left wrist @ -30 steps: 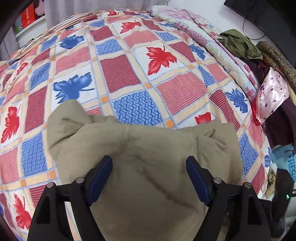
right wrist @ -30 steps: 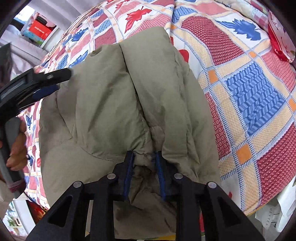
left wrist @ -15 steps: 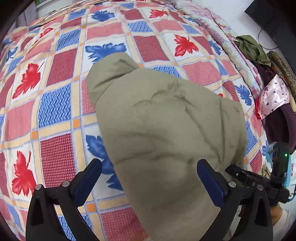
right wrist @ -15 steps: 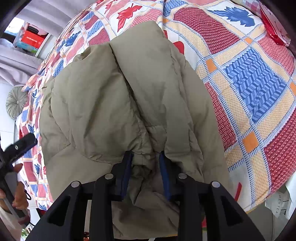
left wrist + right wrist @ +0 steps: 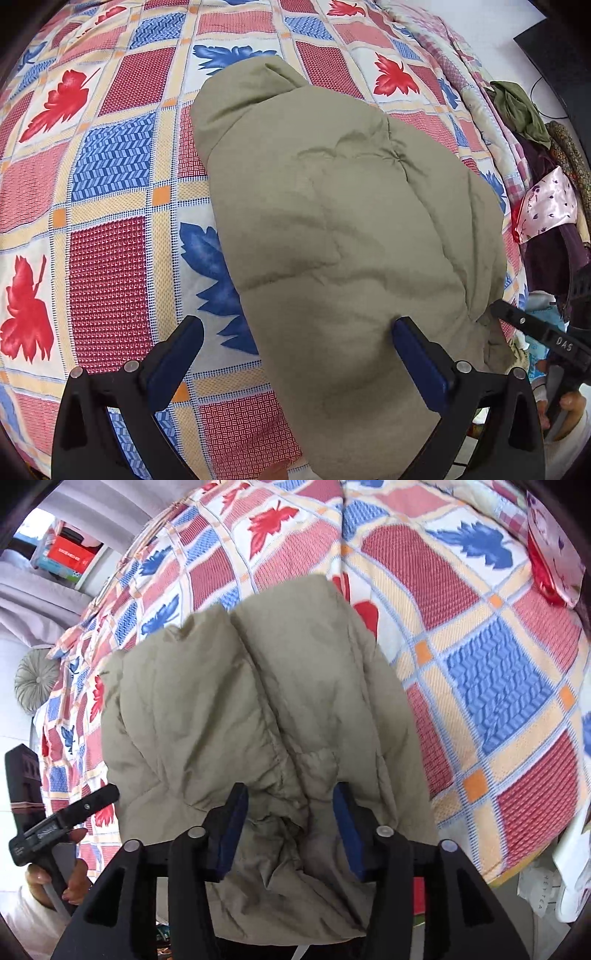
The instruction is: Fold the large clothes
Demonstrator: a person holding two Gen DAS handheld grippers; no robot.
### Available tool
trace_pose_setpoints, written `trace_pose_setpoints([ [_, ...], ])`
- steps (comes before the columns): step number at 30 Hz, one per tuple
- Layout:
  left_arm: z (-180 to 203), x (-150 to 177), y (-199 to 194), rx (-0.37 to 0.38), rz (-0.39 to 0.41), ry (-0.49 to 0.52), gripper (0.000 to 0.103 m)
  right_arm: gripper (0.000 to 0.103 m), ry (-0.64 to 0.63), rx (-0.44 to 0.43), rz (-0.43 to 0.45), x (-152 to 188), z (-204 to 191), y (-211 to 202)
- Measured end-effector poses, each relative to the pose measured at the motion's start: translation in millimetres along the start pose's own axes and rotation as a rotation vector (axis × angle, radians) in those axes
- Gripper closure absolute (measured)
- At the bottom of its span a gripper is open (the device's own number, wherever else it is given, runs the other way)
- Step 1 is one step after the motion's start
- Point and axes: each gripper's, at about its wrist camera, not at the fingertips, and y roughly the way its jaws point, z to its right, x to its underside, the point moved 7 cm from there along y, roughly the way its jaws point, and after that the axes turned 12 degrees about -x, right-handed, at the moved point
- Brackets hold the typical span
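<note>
**Puffy jacket bundled on bed, both grippers over its near end**

While the left wrist view looks steeply down, most of what it shows is a bed w/ a checked quilt (image 5: 110,258): red, blue and cream squares, red and blue leaf prints. Far right edge of bed has a heap of loose clothes (image 5: 524,110), olive and dark purple, plus a pink satin pouch (image 5: 550,206). A dark screen sits top right against a white wall. The olive padded jacket (image 5: 351,229) lies on the quilt as a long bundle; long axis runs from near edge, bottom centre, away toward upper left, rounded far end pointing that way. Left gripper (image 5: 295,350) stands at its widest, nothing pinched; right finger is over the jacket, left finger over bare quilt. At lower right the other gripper's black arm reads "DAS".

Right wrist view: same quilt (image 5: 498,683), grey curtain and a shelf w/ a red box (image 5: 70,555) upper left; round grey cushion (image 5: 35,675) at left. Jacket (image 5: 258,701) here runs from bottom centre up and away, far end near frame centre-top. Right gripper (image 5: 288,823) at mid width, jaws opening, crumpled jacket fabric between them, pads not pressing it. Paper at bottom right has lettering, too small to be sure of.
</note>
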Motion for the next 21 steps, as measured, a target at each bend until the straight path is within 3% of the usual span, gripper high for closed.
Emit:
trace_pose_setpoints([
  [6,-2.4,-3.0,6.0,0.043,-0.011,-0.025,0.001,0.04,-0.043,0.024,0.025,-21.4,3.3,-11.7],
  [8,-3.4,-3.5,7.8,0.058,-0.01,-0.031,0.001,0.023,-0.042,0.03,0.032,-26.5,8.4,-12.2],
  [9,-4.1,-3.4,8.3,0.066,-0.009,-0.035,0.001,0.02,-0.041,0.026,0.036,-28.3,11.8,-12.3],
  [12,-7.0,-4.0,10.9,0.11,-0.013,-0.061,0.001,0.02,-0.035,0.013,0.046,-32.1,24.9,-13.5],
  [14,-11.8,-3.4,14.3,0.151,-0.029,-0.094,0.001,0.015,-0.019,-0.018,0.052,-37.8,34.0,-13.5],
  [17,-16.8,-1.6,19.7,0.231,-0.056,-0.137,0.001,0.014,0.038,-0.08,0.042,-43.4,51.3,-9.4],
  [21,-19.4,0.8,30.1,0.338,-0.097,-0.185,0.001,0.014,0.161,-0.235,-0.007,-46.7,72.8,8.6],
])
